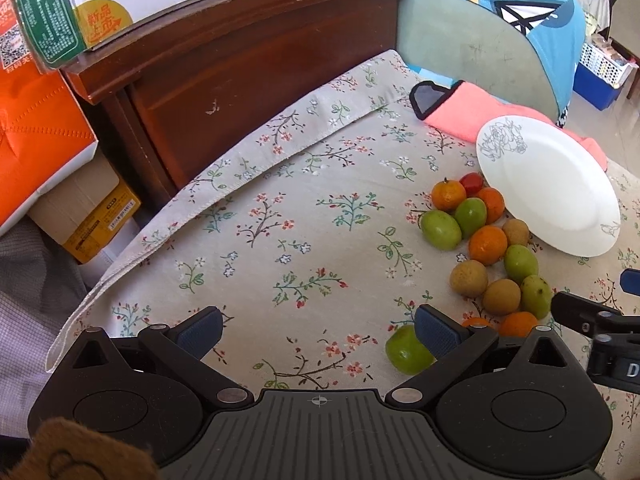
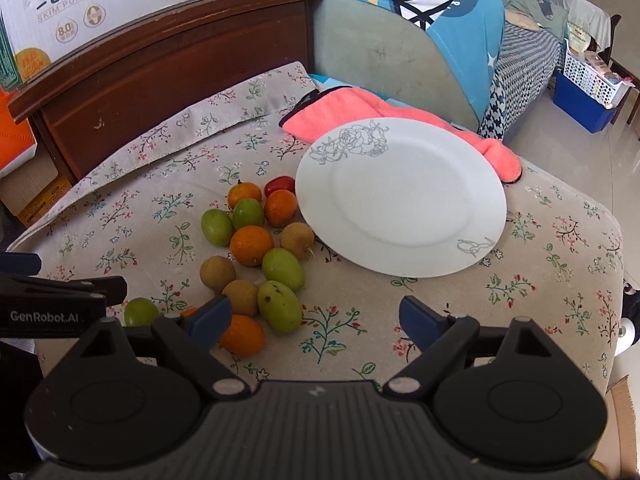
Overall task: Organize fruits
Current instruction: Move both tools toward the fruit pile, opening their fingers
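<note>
Right wrist view shows the flowered bench [image 2: 400,320] bearing a white plate [image 2: 400,204], bare of fruit and, I judge, the place meant for it. Just left of the plate the fruits [image 2: 256,248] lie heaped on the cloth; nearer than the plate, the right claw [image 2: 316,316] and left claw [image 1: 318,330] hang released, grasping nothing.

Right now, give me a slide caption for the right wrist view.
Open right gripper over a floral cloth, beside loose fruits and an empty white plate.
</note>
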A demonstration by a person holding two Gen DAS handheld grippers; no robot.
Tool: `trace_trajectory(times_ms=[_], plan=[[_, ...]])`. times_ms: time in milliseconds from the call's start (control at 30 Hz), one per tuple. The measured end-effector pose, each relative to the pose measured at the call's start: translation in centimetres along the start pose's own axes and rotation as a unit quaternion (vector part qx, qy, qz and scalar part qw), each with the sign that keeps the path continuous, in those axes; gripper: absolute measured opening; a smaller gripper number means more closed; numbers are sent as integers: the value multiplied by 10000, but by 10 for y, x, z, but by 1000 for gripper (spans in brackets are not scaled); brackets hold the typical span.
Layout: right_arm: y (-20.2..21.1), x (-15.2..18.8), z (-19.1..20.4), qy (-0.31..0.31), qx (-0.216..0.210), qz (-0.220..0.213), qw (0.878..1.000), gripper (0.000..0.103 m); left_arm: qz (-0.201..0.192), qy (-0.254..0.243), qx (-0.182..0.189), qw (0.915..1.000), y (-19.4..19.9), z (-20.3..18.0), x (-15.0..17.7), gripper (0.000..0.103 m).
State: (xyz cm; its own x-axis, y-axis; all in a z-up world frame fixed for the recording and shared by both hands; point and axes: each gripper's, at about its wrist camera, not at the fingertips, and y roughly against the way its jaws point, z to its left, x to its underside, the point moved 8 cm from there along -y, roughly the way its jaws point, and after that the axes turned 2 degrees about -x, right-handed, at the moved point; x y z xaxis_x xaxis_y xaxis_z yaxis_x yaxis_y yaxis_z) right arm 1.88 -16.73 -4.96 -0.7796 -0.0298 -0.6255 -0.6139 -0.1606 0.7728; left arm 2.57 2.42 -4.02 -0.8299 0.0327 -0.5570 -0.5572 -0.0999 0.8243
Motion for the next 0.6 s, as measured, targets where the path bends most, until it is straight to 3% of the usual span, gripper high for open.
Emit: trace_trajectory(times_ms=[333, 600], plan=[[5, 10, -13, -276, -518, -43, 9983, 76, -175, 133, 290, 9993, 6, 16, 12, 101], [2, 29, 0, 19, -833, 125, 9964, 63, -259, -204, 415, 9986, 9, 10, 29, 95]])
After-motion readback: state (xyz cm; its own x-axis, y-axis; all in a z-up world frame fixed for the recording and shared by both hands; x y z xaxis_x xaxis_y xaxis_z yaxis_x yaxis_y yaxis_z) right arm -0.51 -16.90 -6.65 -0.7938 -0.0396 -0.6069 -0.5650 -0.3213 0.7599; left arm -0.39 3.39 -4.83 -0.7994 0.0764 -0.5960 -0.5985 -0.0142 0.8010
